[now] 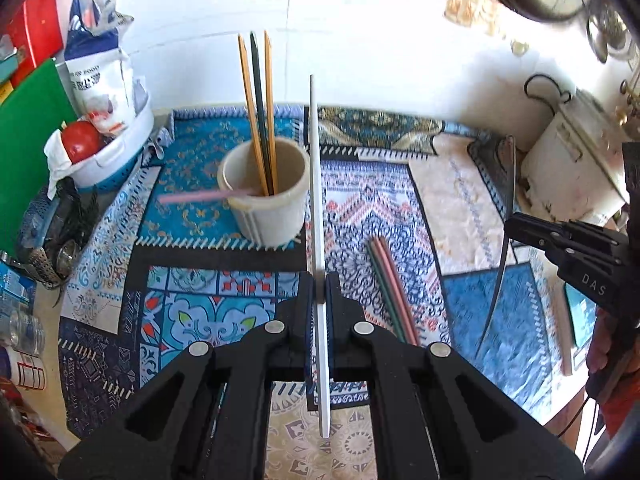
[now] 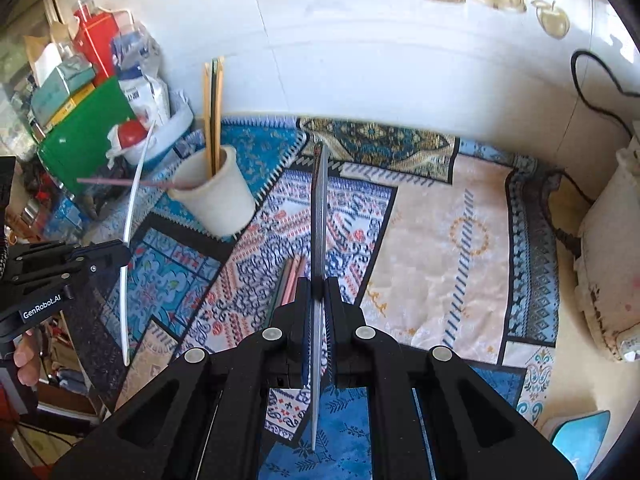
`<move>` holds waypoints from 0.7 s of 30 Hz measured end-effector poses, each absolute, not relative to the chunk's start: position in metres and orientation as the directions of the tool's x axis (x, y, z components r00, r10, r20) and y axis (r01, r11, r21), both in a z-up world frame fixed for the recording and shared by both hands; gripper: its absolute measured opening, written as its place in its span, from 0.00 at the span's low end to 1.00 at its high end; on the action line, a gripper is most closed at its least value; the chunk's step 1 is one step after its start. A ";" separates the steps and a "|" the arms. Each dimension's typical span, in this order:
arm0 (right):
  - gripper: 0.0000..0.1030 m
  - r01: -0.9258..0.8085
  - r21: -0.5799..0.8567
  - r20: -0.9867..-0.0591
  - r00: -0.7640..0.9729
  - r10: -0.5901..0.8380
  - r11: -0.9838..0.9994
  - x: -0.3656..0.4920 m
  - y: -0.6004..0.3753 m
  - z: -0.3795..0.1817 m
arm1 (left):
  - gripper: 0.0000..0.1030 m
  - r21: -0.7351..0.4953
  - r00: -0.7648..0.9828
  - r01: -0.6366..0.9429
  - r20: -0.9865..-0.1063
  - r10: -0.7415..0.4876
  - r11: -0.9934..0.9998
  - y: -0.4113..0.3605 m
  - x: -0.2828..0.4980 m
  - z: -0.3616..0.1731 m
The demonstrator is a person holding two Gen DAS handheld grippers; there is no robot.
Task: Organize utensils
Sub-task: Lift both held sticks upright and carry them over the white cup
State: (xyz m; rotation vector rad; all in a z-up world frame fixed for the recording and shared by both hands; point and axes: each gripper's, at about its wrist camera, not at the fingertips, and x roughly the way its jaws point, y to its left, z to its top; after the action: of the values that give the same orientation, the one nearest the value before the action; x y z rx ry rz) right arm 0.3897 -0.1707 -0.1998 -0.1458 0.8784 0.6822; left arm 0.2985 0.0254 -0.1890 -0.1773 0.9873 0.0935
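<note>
Because the utensils must be gathered upright, the cup (image 1: 266, 196) stands on the cloth (image 1: 460, 200), already keeping four sticks. Left claw (image 1: 320, 292) clenches a white chopstick (image 1: 316, 184); right claw (image 2: 319, 292) clenches a grey chopstick (image 2: 320, 208). Loose sticks (image 1: 390, 280) lie between.

The pink stick (image 1: 200, 197) across the cup (image 1: 266, 192) is motion-blurred.
</note>
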 end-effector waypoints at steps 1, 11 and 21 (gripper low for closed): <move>0.06 -0.607 0.152 -0.740 0.453 0.497 0.780 0.390 -0.169 -0.194 | 0.04 -0.114 0.562 -0.165 -0.827 -0.002 0.980 0.029 0.299 -0.183; 0.05 -0.647 0.145 -0.634 0.520 0.573 0.748 0.391 -0.137 -0.141 | 0.04 -0.135 0.679 -0.192 -0.734 0.032 0.972 0.065 0.313 -0.129; 0.05 -0.678 0.149 -0.525 0.562 0.639 0.720 0.400 -0.089 -0.101 | 0.04 -0.133 0.756 -0.196 -0.651 0.064 0.972 0.109 0.348 -0.093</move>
State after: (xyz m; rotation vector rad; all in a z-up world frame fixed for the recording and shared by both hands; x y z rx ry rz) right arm 0.3998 -0.0889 -0.1008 -0.0724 0.5884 0.7760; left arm 0.3479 0.1087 -0.0929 -0.1981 0.7003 0.1428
